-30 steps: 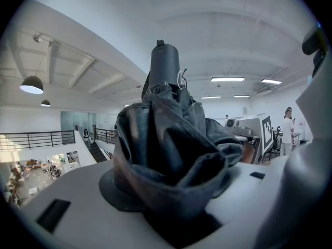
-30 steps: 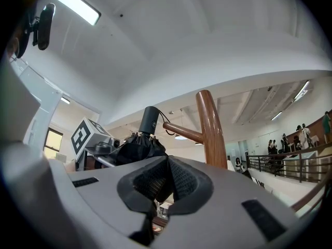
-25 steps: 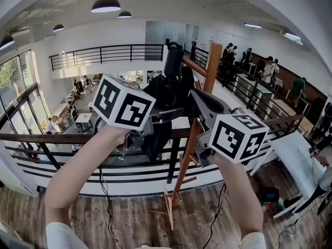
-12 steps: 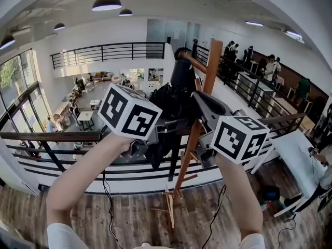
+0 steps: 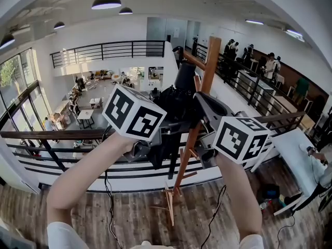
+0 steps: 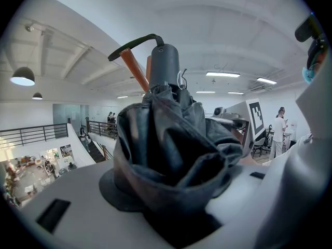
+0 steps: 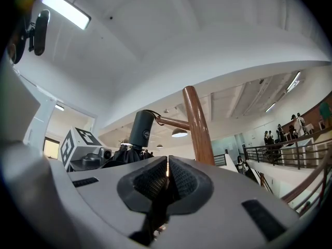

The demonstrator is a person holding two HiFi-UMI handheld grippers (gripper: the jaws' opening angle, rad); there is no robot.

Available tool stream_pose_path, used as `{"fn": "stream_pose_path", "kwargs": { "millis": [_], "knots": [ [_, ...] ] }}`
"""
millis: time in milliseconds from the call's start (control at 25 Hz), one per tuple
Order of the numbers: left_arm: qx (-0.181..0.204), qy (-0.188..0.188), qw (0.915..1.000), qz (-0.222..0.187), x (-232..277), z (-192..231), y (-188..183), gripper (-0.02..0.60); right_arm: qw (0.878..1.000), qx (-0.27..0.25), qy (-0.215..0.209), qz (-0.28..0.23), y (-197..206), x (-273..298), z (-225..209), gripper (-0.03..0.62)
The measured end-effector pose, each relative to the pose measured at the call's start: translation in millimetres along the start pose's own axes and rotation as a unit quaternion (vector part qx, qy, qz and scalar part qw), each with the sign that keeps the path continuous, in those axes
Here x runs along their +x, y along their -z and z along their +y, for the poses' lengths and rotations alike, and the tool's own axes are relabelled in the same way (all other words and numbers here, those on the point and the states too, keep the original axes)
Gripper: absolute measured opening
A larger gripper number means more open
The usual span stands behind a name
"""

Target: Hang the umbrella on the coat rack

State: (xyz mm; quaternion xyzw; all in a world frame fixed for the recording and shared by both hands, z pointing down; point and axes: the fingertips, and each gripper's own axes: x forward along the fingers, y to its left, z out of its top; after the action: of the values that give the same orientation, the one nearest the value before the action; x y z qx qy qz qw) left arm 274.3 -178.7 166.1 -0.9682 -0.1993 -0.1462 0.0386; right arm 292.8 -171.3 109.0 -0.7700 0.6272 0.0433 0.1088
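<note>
Two grippers are up in front of me, and there is one umbrella and one coat rack. The left gripper [image 5: 150, 141] is clamped on the folded black umbrella [image 5: 174, 105] around its bunched fabric. The handle end stands up beside the rack's wooden post [image 5: 207, 66]. The right gripper [image 7: 167, 180] is clenched on nothing, its ribbed pads pressed flat together just to the right of the umbrella.

Room is tight at the rack itself, as the umbrella sits close against the post with one slanted peg [image 6: 132, 69] right by the handle. Behind the rack runs a dark railing [image 5: 62, 136], and past it the space falls away to a lower floor. Above is only ceiling.

The head view alone shows the rack's feet on the wooden floor [image 5: 135, 211]. The left gripper view alone shows the thin black strap [image 6: 132, 41] arcing from the handle top across the peg's tip — I cannot tell whether it loops around the peg.
</note>
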Motion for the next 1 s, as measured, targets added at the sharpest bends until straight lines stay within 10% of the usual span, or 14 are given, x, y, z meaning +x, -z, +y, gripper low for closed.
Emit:
{"fn": "stream_pose_path", "kwargs": {
  "millis": [1000],
  "knots": [
    [0.005,0.008,0.9999,0.014,12,-9,-5,0.249,1.0,0.004,0.012,-0.008,-12,-19,-12,0.035]
  ]
}}
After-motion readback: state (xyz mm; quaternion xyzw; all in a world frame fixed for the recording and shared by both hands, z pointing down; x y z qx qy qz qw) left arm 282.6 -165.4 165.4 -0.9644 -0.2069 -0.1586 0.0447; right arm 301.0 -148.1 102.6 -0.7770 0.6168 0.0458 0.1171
